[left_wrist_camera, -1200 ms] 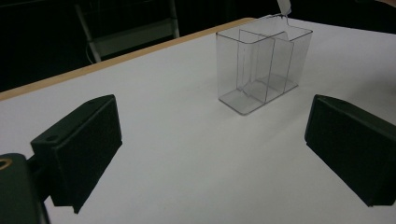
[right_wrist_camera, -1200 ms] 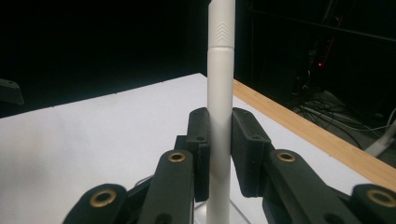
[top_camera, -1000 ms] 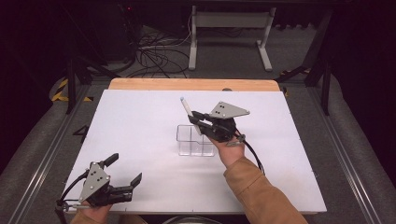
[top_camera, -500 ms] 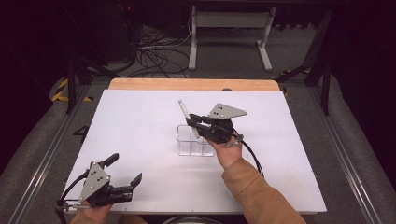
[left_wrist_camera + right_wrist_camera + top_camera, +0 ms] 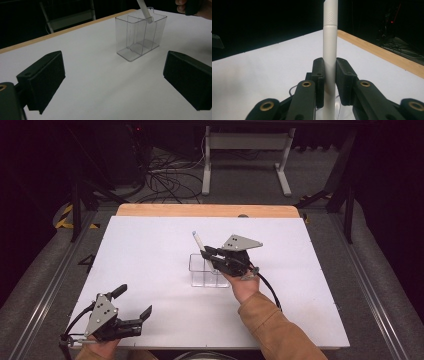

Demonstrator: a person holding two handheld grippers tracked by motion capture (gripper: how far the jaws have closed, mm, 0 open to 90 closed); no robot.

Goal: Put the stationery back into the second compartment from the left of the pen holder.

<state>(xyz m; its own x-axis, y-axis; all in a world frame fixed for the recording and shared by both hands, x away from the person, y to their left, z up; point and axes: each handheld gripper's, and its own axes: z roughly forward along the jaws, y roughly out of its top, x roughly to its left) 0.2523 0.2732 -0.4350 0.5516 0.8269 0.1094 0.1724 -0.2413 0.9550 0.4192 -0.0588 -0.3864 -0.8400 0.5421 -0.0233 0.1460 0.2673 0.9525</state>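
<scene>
At the near left table corner, the left gripper (image 5: 131, 312) rested idle, jaws spread wide and empty. Farther in, the right gripper (image 5: 209, 254) had lowered the slim white plastic pen (image 5: 329, 50), clamped between closed jaws, into the clear divided acrylic holder (image 5: 140, 35) at mid-table; insertion appeared underway.

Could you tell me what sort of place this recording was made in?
Probably a lab or workshop recording bench: a white table with a wooden far edge, loose cables on grey floor and a metal stand behind, surroundings dark.

Black grippers, ribbed jaws, brass screws, grey plates, tan sleeve (image 5: 272, 327)
</scene>
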